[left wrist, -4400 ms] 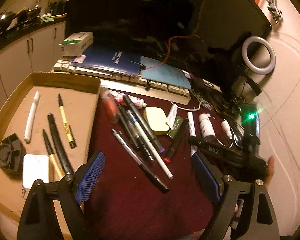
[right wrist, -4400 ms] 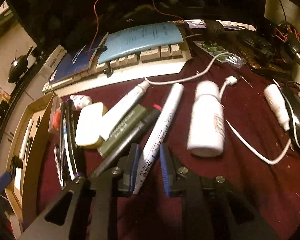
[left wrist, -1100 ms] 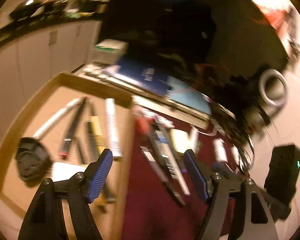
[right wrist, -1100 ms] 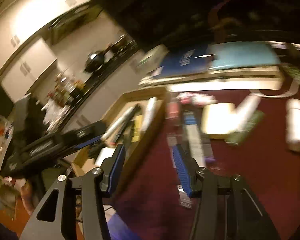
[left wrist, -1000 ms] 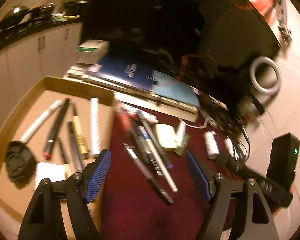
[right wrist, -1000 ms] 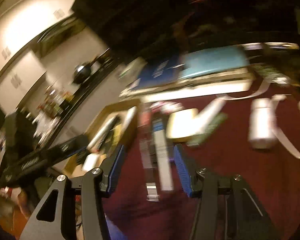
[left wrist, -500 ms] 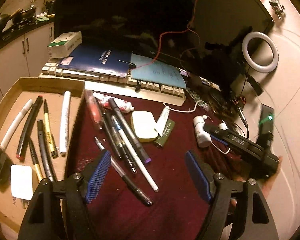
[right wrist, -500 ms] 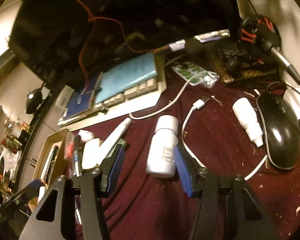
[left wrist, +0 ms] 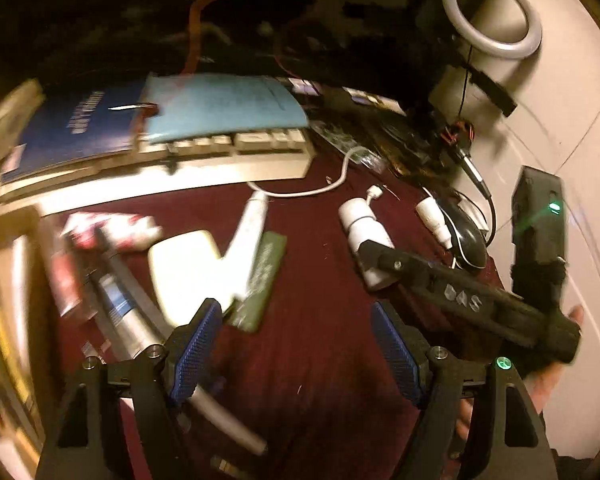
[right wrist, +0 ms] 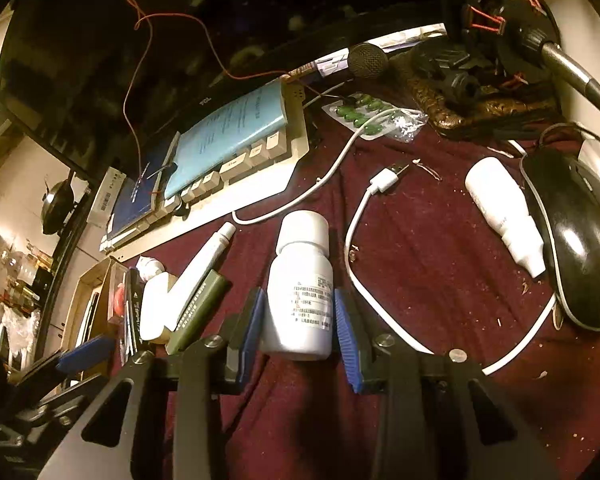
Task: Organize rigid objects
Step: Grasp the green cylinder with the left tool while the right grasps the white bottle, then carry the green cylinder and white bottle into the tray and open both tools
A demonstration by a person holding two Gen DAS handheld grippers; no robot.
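The right gripper [right wrist: 298, 330] has dropped since half a second ago; its fingers [right wrist: 250, 324] now straddle the white bottle [right wrist: 302, 296], not visibly clamped. The left gripper [left wrist: 296, 354] remains spread wide.

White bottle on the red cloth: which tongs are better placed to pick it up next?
Right. The right tongs already straddle the bottle, open, a pad on each side. The left tongs hover open over bare cloth.
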